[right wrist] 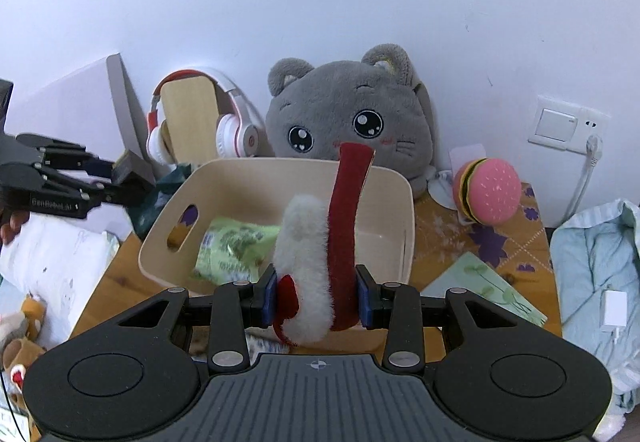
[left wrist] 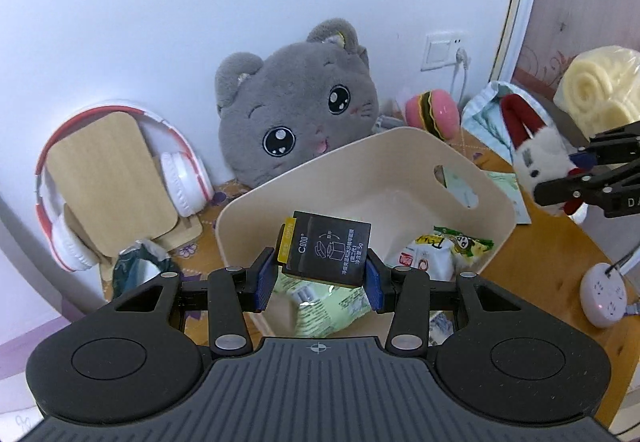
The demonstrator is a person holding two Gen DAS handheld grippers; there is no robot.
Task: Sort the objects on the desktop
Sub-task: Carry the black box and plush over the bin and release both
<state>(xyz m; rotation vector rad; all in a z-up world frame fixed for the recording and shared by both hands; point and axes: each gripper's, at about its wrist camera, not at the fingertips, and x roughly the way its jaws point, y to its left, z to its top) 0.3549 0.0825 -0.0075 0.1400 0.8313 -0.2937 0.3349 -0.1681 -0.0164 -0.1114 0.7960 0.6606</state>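
With your left gripper (left wrist: 320,274) clamped on the black box (left wrist: 326,248) and your right gripper (right wrist: 316,298) pinching the red-and-white plush (right wrist: 316,266), both above the cream bin (left wrist: 400,150), release each only once well inside its rim.

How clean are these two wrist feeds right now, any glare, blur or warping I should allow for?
Left wrist: the black box in the left gripper is sharp, its print readable; glare on a green packet below; fisheye bows the door frame. Right wrist: the red and white plush is crisp; the left gripper at the edge looks soft.
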